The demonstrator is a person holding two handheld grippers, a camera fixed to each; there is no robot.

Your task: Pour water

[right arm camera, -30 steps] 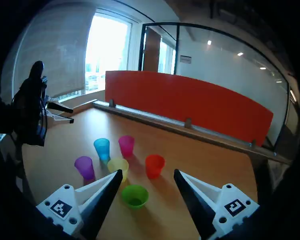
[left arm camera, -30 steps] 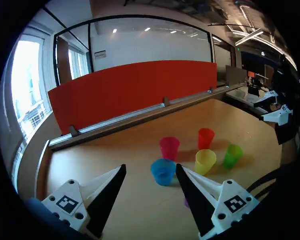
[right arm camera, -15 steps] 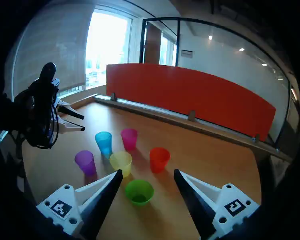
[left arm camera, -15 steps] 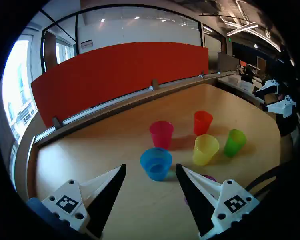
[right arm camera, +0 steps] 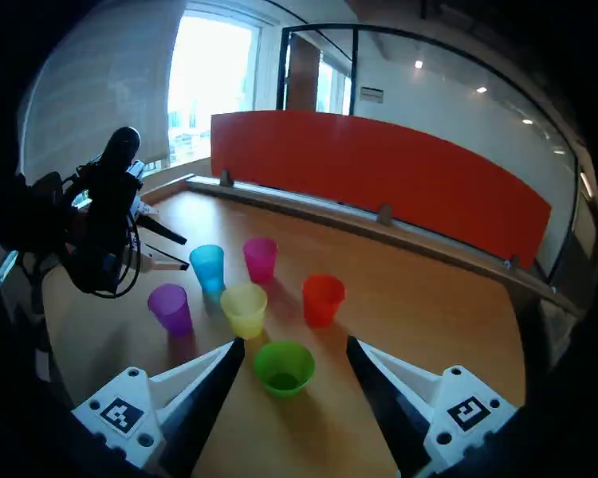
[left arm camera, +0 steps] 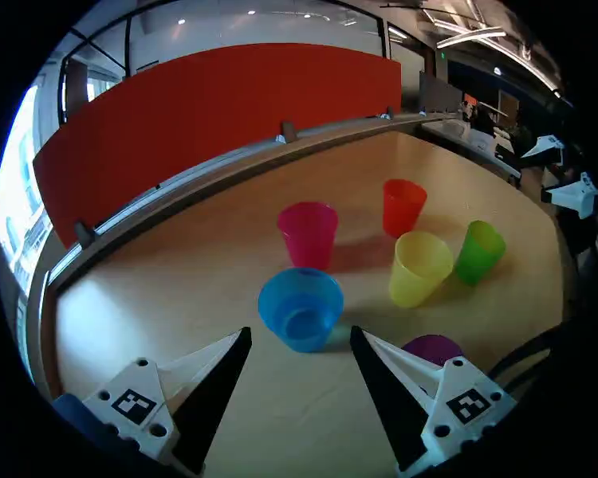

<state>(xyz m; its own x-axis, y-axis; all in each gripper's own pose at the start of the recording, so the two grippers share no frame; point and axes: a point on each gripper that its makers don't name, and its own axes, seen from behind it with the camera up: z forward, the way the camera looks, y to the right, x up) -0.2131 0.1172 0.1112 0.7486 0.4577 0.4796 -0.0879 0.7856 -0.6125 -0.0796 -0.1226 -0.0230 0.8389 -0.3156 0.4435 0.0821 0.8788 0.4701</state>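
Closer than before, the left claw [left arm camera: 299, 331] hangs spread and empty over the bench [left arm camera: 179, 263], with the upright blue cup [left arm camera: 300, 309] straight ahead, just short of its fingertips. Likewise released, the right claw [right arm camera: 294, 341] faces the upright green cup [right arm camera: 284, 369], the one nearest it. Each cup's long axis stands vertical, so a level, side-on closing looks right.

Left claw [left arm camera: 300, 331]: closing in on the blue cup [left arm camera: 300, 308], which is looming larger between its spread fingers; in the right gripper view its tips are drawing up just beside the blue cup.
Purple cup [left arm camera: 432, 348]: coming into sight near the blue cup.
Right claw [right arm camera: 293, 341]: creeping slightly nearer the blue cup.
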